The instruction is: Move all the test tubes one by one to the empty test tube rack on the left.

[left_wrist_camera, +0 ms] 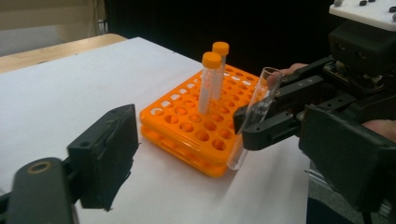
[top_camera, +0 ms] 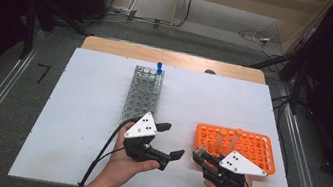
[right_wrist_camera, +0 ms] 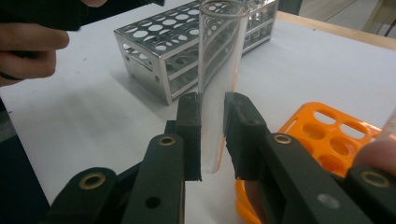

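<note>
1. High view: the left gripper (top_camera: 163,138) is hovering over the white table (top_camera: 76,109) between the steel rack (top_camera: 143,95) and the orange rack (top_camera: 247,147), its jaws standing wide apart with nothing between them. The right gripper (top_camera: 201,154) is sitting at the orange rack's near left corner, clamping a clear tube (top_camera: 202,151). Two blue-capped tubes (top_camera: 159,68) are standing at the steel rack's far end.

2. Left gripper view: the left gripper's own jaws are rising at the lower left and lower right, spread wide and touching nothing. Beyond them the right gripper (left_wrist_camera: 243,126) is pinching the tube (left_wrist_camera: 254,116), which is leaning, open mouth up, its bottom just beside the orange rack's (left_wrist_camera: 196,130) corner. Two orange-capped tubes (left_wrist_camera: 212,79) are standing in that rack.

3. Right gripper view: the right gripper (right_wrist_camera: 212,135) is squeezing both pads against the lower part of the upright tube (right_wrist_camera: 215,74). The steel rack (right_wrist_camera: 187,51) is lying behind it, the orange rack (right_wrist_camera: 322,140) to the lower right.
</note>
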The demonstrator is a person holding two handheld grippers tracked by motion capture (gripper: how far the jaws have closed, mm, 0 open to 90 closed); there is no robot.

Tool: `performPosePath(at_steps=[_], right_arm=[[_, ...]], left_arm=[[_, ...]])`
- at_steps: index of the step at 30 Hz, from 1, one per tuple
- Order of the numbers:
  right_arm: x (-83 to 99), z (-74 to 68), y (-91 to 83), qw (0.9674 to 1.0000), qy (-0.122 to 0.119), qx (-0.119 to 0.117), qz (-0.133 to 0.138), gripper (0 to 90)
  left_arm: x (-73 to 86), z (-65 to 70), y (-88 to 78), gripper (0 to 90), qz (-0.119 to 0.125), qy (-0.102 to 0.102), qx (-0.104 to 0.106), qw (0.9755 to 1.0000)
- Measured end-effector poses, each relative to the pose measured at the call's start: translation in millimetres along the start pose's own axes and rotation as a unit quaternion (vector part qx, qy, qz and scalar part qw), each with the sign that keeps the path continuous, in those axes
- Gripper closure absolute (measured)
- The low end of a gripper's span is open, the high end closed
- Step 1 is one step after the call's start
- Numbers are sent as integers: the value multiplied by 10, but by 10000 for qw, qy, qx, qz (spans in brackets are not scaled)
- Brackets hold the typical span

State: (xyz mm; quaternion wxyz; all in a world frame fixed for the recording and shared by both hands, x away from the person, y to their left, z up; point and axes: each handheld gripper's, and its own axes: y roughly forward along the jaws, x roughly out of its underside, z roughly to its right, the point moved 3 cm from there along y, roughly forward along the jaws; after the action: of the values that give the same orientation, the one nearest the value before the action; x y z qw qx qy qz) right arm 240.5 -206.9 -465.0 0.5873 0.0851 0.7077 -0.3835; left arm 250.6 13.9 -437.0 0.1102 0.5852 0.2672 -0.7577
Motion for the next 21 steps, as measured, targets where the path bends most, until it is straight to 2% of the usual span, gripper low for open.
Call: performPosePath(at_steps=[4,9,17,21], right_arm=[[0,-54,30,10000,-32,-83,-22,739],[-2,-113,56,9998,-89,-163,-39,739],[-3,-146,67,9996,-143,-235,-34,739],[0,-170,79,9994,-186,-303,-51,739]], left_arm=[[6,48,35,200,21,33,141,9999],[17,102,69,335,27,135,335,9993],[38,177,140,552,-112,272,647,9975],[39,210,177,604,-127,295,710,9970]])
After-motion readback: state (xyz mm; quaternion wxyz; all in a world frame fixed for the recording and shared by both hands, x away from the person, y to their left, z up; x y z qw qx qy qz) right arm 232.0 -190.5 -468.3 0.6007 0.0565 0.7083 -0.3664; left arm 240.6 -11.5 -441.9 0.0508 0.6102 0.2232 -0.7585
